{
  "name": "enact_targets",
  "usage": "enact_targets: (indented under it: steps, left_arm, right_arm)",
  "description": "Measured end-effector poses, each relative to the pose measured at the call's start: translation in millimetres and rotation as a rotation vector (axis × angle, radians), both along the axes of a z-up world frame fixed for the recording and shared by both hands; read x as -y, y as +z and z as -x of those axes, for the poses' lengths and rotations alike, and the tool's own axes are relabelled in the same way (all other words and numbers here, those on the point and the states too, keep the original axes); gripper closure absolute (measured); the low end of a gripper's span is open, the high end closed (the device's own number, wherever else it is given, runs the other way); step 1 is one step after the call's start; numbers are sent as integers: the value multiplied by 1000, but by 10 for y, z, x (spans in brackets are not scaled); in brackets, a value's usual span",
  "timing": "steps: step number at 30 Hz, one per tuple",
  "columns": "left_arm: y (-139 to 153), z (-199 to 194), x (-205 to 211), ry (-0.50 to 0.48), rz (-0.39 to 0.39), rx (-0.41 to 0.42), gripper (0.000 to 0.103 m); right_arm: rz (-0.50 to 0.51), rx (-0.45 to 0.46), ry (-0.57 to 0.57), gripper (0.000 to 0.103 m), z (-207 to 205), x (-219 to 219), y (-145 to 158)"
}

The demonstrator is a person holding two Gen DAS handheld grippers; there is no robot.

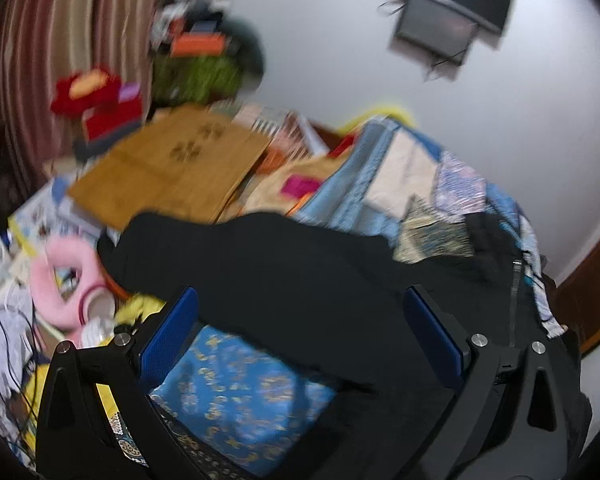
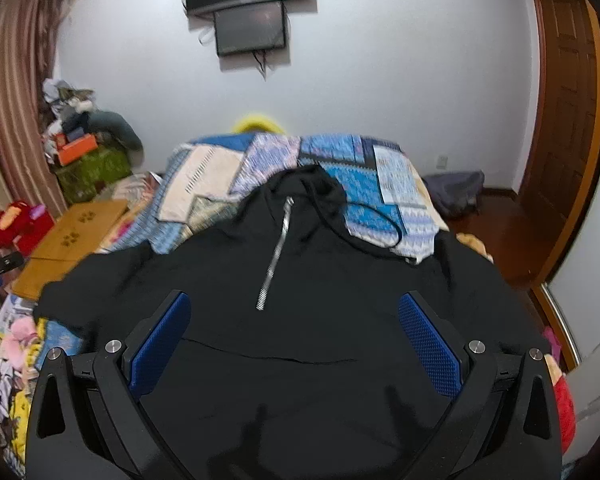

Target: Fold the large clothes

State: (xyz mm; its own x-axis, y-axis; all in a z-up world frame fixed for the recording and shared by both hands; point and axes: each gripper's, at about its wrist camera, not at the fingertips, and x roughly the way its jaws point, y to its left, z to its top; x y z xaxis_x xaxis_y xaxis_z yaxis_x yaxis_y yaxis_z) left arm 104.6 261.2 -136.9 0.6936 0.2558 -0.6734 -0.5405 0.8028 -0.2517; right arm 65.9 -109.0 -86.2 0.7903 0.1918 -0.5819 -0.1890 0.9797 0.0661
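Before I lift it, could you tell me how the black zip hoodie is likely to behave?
The black zip hoodie will probably be floppy: it drapes in soft creases over the patchwork quilt. Lifted at one point, its spread sleeves would likely sag and trail. The loose drawstring may dangle or snag.

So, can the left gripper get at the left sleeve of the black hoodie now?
Probably yes. The left gripper is open, and the black hoodie spreads its sleeve just ahead of the fingers, with nothing lying on top of it.
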Motion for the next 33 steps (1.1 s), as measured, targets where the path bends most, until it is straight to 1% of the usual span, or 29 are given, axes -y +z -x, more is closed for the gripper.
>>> enact_targets:
  steps: [3, 6, 7, 8, 9, 11, 14, 16, 17, 18, 21, 23, 24, 25, 26, 27, 28, 29, 30, 31, 32, 33]
  left_arm:
    - [-288, -49, -287, 26, 84, -55, 0]
    - [-584, -82, -529, 38, 199, -92, 4]
    - [-674, -87, -598, 42, 240, -100, 6]
    - [-795, -93, -681, 43, 303, -104, 8]
    - [-854, -94, -721, 45, 335, -107, 10]
    - [-1040, -103, -827, 57, 432, -116, 11]
    - [-1168, -112, -855, 77, 498, -97, 11]
    - [-1207, -130, -885, 86, 506, -88, 12]
    - [-1225, -145, -903, 98, 504, -83, 13]
    - [-1238, -174, -935, 106, 501, -80, 15]
    - [-1223, -217, -1023, 151, 456, -81, 27]
    - [-1147, -251, -1048, 171, 393, -78, 34]
    - [-1137, -292, -1073, 173, 368, -84, 40]
    - [-1092, -337, -1066, 174, 322, -98, 46]
    - [-1057, -374, -1069, 174, 283, -110, 50]
    - [-1032, -399, -1066, 176, 250, -121, 60]
    - [-972, -450, -1039, 175, 185, -143, 75]
    - [-914, -502, -1008, 162, 124, -165, 83]
    - [-871, -534, -991, 152, 84, -179, 89]
    - [-801, -570, -956, 145, 45, -183, 91]
    - [-683, -594, -920, 138, 21, -159, 92]
    - [-616, -602, -901, 132, 15, -141, 95]
  right_arm:
    - [10, -65, -28, 0, -91, 41, -171]
    - [15, -109, -49, 0, -117, 82, -270]
    - [16, -121, -53, 0, -132, 86, -293]
    - [16, -126, -54, 0, -147, 84, -304]
    - [22, -135, -57, 0, -134, 97, -321]
    - [30, -143, -59, 0, -155, 102, -333]
    - [36, -156, -60, 0, -182, 125, -351]
    - [33, -162, -61, 0, -216, 143, -367]
    - [31, -165, -60, 0, -235, 129, -369]
    - [30, -166, -59, 0, -242, 127, -373]
    - [33, -164, -60, 0, -259, 126, -373]
    - [35, -162, -60, 0, -259, 137, -367]
    - [34, -161, -59, 0, -271, 135, -368]
    - [33, -160, -59, 0, -271, 138, -366]
    - [32, -160, -59, 0, -283, 132, -361]
    - [31, -161, -59, 0, -288, 136, -357]
    - [30, -161, -59, 0, -289, 139, -349]
    - [30, -160, -59, 0, -290, 140, -338]
    - [31, -157, -58, 0, -292, 145, -326]
    - [32, -154, -57, 0, -287, 147, -309]
    - [33, -150, -57, 0, -289, 147, -297]
    - [37, -146, -59, 0, -289, 154, -282]
